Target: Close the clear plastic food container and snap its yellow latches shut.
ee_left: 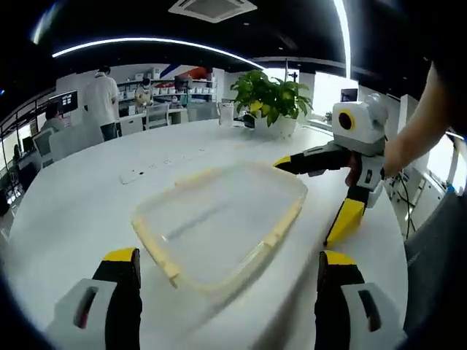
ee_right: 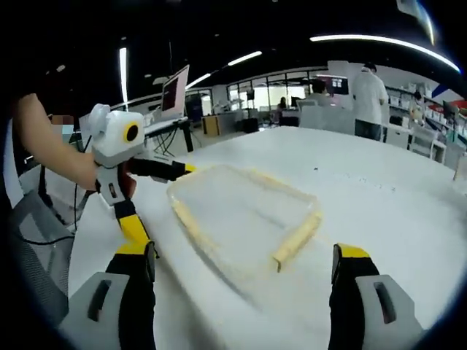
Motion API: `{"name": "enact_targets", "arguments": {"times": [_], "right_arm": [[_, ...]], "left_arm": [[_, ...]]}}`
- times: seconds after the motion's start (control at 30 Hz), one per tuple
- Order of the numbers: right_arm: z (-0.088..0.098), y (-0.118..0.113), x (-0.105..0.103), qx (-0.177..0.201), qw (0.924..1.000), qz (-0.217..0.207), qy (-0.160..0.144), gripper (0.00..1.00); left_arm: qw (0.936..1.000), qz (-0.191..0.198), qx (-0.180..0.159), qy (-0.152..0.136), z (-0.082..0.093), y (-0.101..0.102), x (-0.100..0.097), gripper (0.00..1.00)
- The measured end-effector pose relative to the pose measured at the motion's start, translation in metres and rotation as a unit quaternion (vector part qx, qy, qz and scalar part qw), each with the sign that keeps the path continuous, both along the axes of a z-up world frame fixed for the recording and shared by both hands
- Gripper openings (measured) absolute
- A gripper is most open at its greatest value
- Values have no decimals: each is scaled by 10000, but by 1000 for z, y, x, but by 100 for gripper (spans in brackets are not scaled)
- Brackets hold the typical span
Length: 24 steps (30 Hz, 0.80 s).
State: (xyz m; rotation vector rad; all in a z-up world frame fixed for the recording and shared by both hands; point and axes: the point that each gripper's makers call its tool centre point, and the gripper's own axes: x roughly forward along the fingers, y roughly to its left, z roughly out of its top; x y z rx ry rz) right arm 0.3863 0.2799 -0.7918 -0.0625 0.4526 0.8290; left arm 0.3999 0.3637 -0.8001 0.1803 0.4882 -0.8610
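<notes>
In the left gripper view, people [ee_left: 102, 102] stand at workstations far beyond the container, at the room's back wall. The left gripper [ee_left: 230, 266] rises from the bottom with its yellow-tipped jaws spread wide, one on each side of the near edge of the container, touching nothing. The clear plastic food container [ee_left: 222, 219] lies flat on the white desk [ee_left: 80, 211], between those jaws and a little ahead of them, lid down on the base; its yellow latches [ee_left: 281, 230] run along its rims, and blur keeps me from telling whether they are snapped. Beyond the container's far corner stands a potted plant [ee_left: 271, 98]. To the container's right the right gripper [ee_left: 321, 197] comes in, held by a person's hand [ee_left: 398, 157], jaws spread: one tip sits at the container's far right corner, the other just beside its right edge.

In the right gripper view, the left gripper [ee_right: 157, 200] shows at the container's left, gripped by a hand [ee_right: 84, 171], jaws apart, one tip at the container's [ee_right: 244, 215] far left corner. The container lies ahead on the desk [ee_right: 379, 197], a latch [ee_right: 295, 240] along its right rim. The right gripper's [ee_right: 244, 266] own jaws stand wide apart on either side of its near end, holding nothing. A person [ee_right: 368, 98] stands well beyond the container's right.
</notes>
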Motion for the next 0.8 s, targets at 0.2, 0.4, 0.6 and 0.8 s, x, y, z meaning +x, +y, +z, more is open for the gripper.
{"name": "enact_targets", "arguments": {"times": [0.2, 0.4, 0.6, 0.8], "right_arm": [[2, -4, -6, 75, 9999, -96, 68, 100], [2, -7, -10, 126, 9997, -147, 133, 100], [3, -12, -15, 141, 9995, -233, 189, 99], [2, -18, -23, 240, 9984, -434, 281, 97]], "left_arm": [[10000, -5, -27, 76, -2, 1, -5, 99], [9998, 126, -95, 112, 2, 6, -7, 98], [9993, 295, -147, 192, 0, 13, -11, 97], [9982, 490, -263, 244, 1, 18, -18, 96]]}}
